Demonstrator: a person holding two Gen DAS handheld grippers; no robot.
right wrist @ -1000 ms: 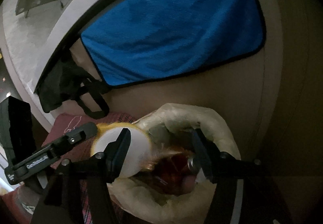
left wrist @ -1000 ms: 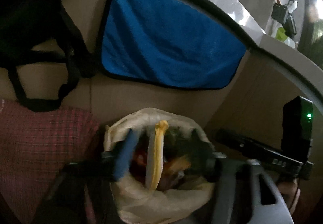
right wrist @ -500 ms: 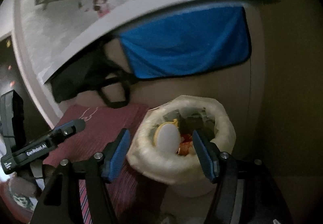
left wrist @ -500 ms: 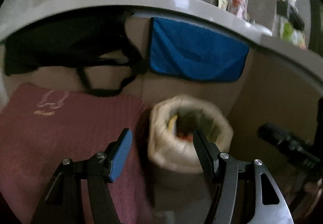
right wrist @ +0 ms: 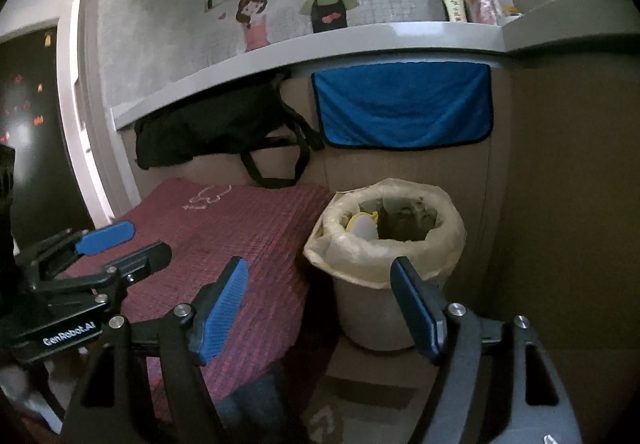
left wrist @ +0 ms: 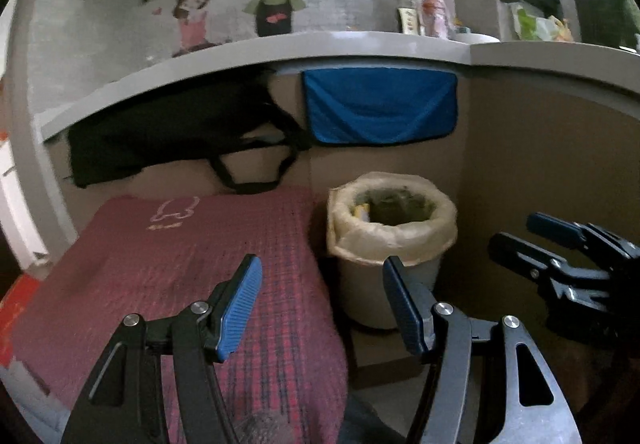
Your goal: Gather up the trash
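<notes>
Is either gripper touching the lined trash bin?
Apart. Both wrist views show open fingers short of the lined trash bin, with floor and mat between.

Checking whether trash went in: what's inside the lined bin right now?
In the bin, lined with a pale bag, a white rounded item with a yellow edge rests against the near-left wall. Dark greenish matter shows behind it. Anything deeper is hidden by the rim and shadow.
</notes>
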